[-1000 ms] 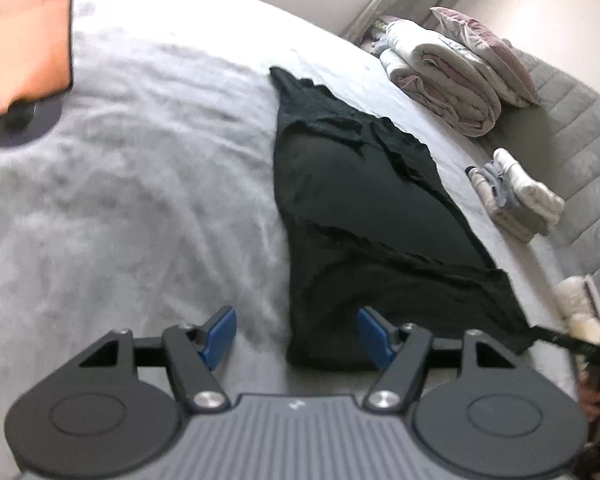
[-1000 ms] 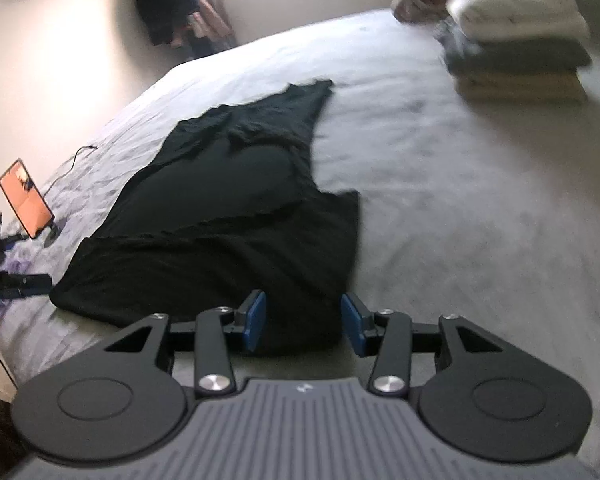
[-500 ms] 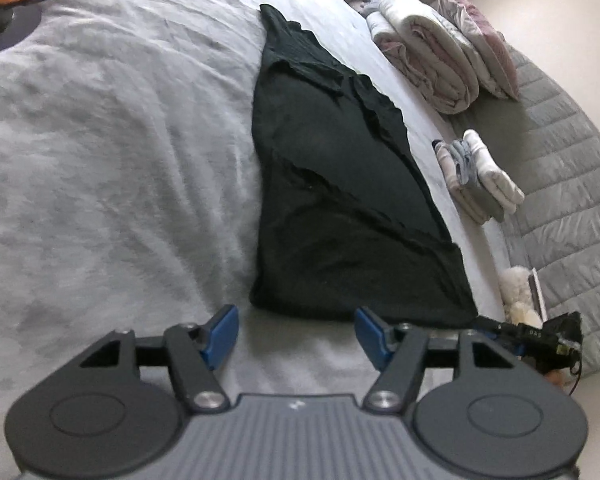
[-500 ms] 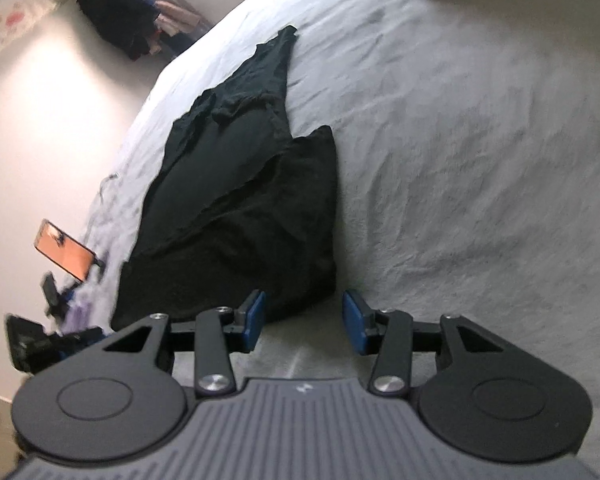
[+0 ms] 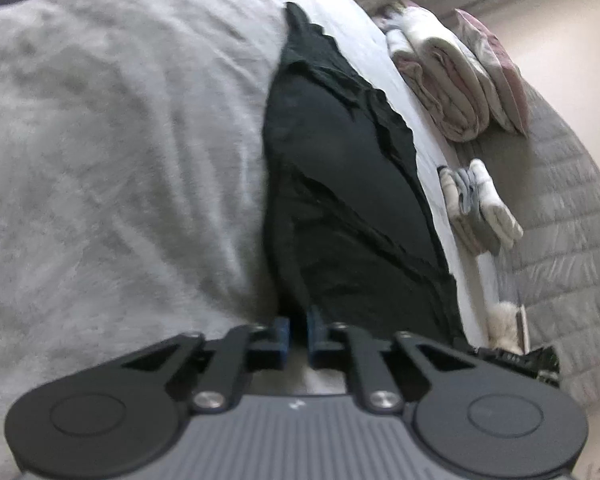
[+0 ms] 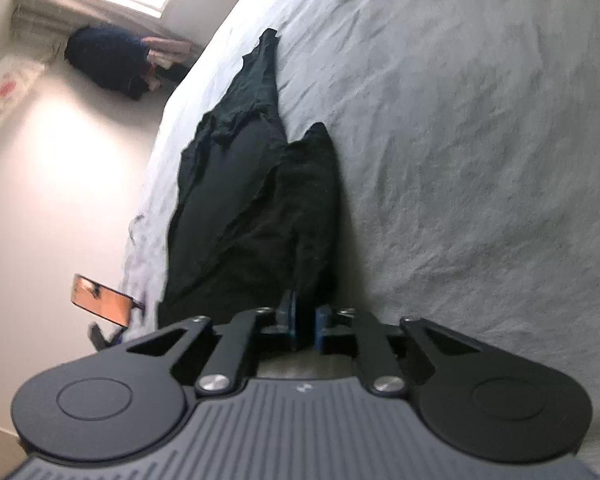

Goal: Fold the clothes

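A long black garment [image 5: 340,184] lies stretched along the grey bed [image 5: 100,160], partly folded lengthwise. My left gripper [image 5: 298,332] is shut on its near left corner, the cloth pinched between the blue pads. In the right wrist view the same black garment [image 6: 252,200] runs away from me, and my right gripper [image 6: 305,326] is shut on its near right corner. Both corners rise slightly off the bedcover toward the fingers.
Folded pinkish blankets [image 5: 452,80] and a small pile of folded light clothes [image 5: 480,204] lie by the quilted headboard [image 5: 572,220]. A phone on a stand [image 6: 100,296] sits at the bed's left edge. A dark heap [image 6: 108,60] lies under the window.
Both grippers dropped onto the garment's near edge and went from open to shut on its two corners. Both views tilted lower toward the bed.
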